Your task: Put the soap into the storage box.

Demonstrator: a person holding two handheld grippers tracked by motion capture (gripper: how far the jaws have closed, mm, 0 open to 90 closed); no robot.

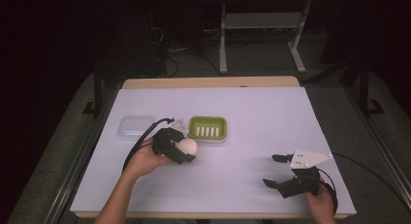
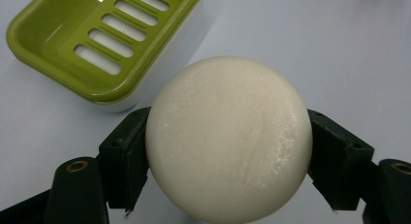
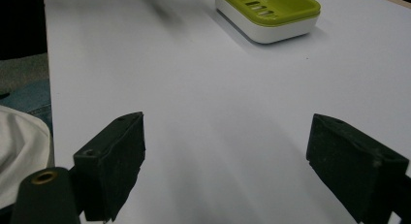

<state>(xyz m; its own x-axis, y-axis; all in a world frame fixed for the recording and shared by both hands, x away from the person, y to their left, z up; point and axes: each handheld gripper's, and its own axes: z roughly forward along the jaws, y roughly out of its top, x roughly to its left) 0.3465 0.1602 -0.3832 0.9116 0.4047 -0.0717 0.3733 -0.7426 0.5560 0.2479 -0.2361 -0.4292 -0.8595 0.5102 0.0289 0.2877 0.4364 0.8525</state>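
Left gripper point(image 2: 228, 151) clamps a round soap point(image 2: 229, 139) (creamy white, smooth, faintly glossy)

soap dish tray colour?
Lime green, on a white base; the soap dish shows best in the left gripper view.

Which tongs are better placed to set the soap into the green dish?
Left. The left tongs already clamp the round soap right beside the green dish. The right tongs sit open with nothing between them, farther from the dish.
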